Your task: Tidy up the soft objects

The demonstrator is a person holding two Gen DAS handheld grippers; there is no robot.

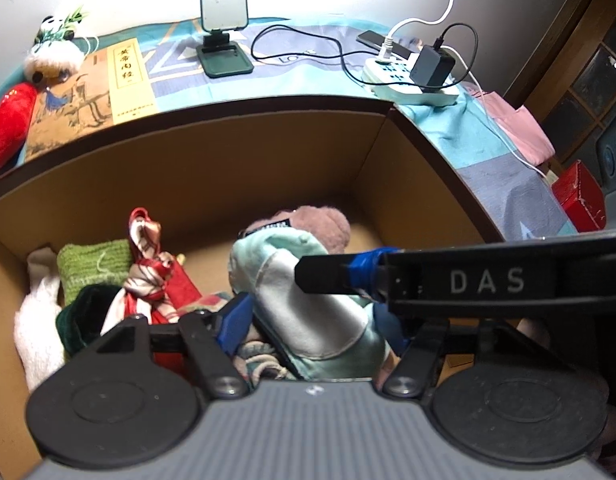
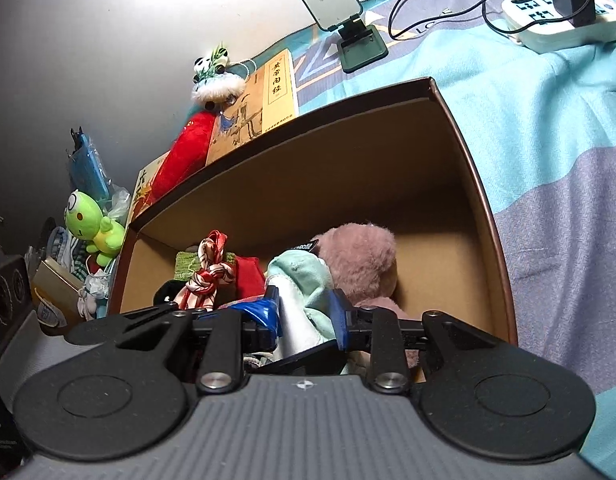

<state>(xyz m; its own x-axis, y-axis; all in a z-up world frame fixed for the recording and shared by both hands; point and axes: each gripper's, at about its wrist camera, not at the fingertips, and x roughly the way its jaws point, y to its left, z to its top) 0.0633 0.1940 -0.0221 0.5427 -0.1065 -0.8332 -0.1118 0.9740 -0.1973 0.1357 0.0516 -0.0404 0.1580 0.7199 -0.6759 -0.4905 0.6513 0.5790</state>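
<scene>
A cardboard box (image 1: 244, 160) holds soft things: a mint and white plush (image 1: 308, 312), a pink plush bear (image 1: 323, 228), a red-and-white knotted scarf (image 1: 148, 276), a green knit cloth (image 1: 94, 268) and a white towel (image 1: 36, 320). My left gripper (image 1: 311, 320) is low in the box, its jaws on either side of the mint plush. The right gripper's finger (image 1: 331, 276) crosses in front and rests on the plush. In the right wrist view my right gripper (image 2: 304, 316) is closed on the mint plush (image 2: 304, 292) beside the bear (image 2: 359, 260).
The box (image 2: 347, 152) sits on a blue bedspread (image 2: 547, 140). Behind it lie a book (image 1: 96, 92), a panda toy (image 1: 54, 52), a red plush (image 1: 8, 124), a phone stand (image 1: 224, 28) and a power strip (image 1: 411, 76). A green frog plush (image 2: 92, 228) stands left of the box.
</scene>
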